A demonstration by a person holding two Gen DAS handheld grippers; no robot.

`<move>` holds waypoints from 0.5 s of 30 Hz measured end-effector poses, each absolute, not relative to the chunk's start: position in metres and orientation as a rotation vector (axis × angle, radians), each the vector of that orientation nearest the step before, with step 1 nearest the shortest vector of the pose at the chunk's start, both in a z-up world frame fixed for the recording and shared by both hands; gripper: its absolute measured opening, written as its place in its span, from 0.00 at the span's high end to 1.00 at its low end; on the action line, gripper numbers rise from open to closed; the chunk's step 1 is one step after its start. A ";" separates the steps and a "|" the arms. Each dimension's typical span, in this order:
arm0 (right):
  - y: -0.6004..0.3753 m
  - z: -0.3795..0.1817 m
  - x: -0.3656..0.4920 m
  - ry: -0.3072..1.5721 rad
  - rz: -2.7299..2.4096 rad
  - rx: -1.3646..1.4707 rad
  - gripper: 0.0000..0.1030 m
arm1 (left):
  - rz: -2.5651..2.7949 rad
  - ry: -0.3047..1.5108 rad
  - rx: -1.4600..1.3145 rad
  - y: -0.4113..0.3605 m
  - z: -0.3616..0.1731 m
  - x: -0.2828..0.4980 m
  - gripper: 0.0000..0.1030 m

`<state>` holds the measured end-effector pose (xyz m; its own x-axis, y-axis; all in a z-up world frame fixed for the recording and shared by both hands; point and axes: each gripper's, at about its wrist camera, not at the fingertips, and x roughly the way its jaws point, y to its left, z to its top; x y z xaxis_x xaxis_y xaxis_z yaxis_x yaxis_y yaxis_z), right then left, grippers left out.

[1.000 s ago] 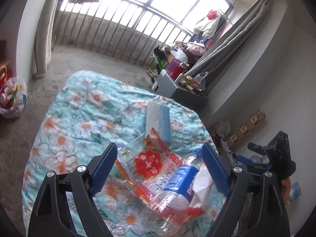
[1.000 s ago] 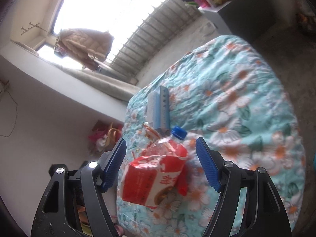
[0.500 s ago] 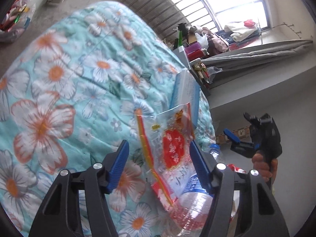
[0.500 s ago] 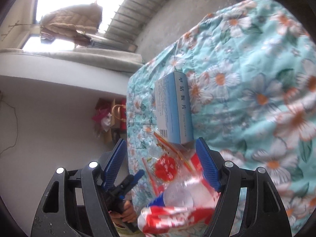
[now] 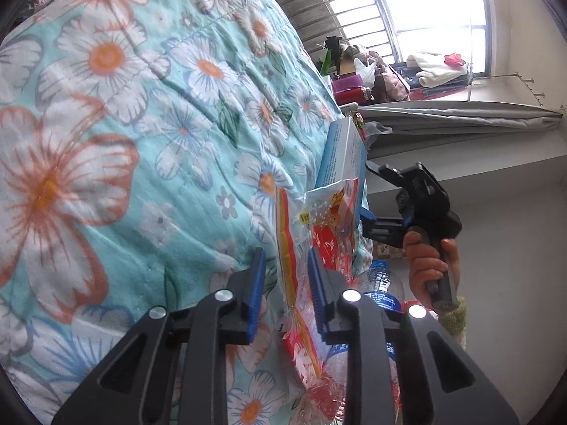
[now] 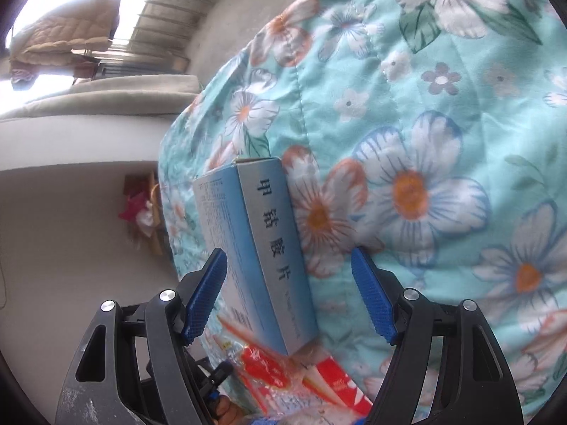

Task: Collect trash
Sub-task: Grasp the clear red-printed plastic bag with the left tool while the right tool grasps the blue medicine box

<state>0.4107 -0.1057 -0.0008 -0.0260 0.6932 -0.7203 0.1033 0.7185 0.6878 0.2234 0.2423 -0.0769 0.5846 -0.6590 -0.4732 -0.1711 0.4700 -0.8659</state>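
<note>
A clear plastic bag with red and orange print (image 5: 312,233) lies on the floral quilt (image 5: 141,134). My left gripper (image 5: 285,283) has its jaws close around the bag's striped edge. A blue and white box (image 6: 262,258) lies on the quilt, its near end over the bag (image 6: 283,372). My right gripper (image 6: 288,294) is open, one finger on each side of the box. The box (image 5: 342,156) and right gripper (image 5: 386,205) also show in the left wrist view. A plastic bottle with a blue label (image 5: 382,290) lies under the bag.
The quilt covers a bed that drops off at its edges. A window with railing (image 5: 358,17), a grey curtain (image 5: 460,120) and piled belongings (image 5: 358,81) are beyond the bed. A bag of items (image 6: 141,209) sits by the wall.
My left gripper has narrowed its jaws around the bag's edge and moved closer. My right gripper has moved forward so the box now sits between its open fingers.
</note>
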 end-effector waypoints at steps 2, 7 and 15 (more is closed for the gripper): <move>-0.106 -0.003 0.413 1.549 0.554 0.701 0.32 | -0.369 0.923 -1.075 0.242 -0.078 0.223 0.84; -0.098 -0.004 0.413 1.544 0.642 0.738 0.33 | -0.392 0.895 -1.079 0.244 -0.074 0.222 0.89; -0.086 -0.007 0.405 1.550 0.650 0.691 0.53 | -0.411 0.847 -1.060 0.242 -0.061 0.222 0.92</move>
